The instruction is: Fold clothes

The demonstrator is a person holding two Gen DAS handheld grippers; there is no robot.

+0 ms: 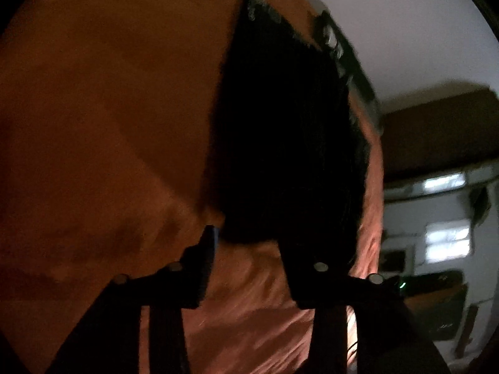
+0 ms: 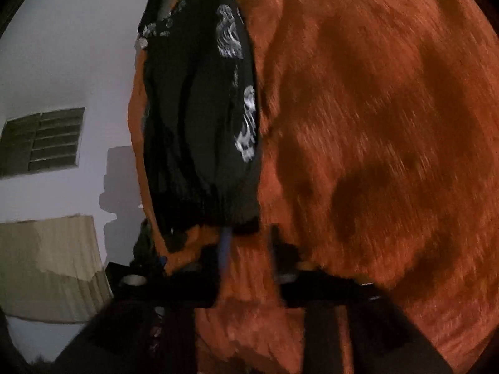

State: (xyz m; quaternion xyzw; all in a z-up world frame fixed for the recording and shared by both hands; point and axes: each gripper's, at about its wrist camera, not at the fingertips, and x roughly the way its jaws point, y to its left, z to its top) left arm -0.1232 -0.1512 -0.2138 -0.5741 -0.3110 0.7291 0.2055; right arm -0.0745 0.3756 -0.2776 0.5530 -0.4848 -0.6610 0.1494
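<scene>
left gripper (image 1: 249, 243): fingers apart, nothing pinched | right gripper (image 2: 249, 240): fingers apart too, empty | black garment (image 2: 199, 131): folded, lying near the edge of the orange blanket (image 2: 374, 124), just past both sets of fingertips

Fuzzy orange blanket (image 2: 374, 93); matt black printed garment (image 2: 193, 124), seemingly thin cloth.

Left gripper (image 1: 249, 233) and right gripper (image 2: 249, 233) both angle downward, jaws parted.

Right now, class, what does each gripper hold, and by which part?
Nothing, it seems: left gripper and right gripper both open, the black garment edge just past their tips.
</scene>
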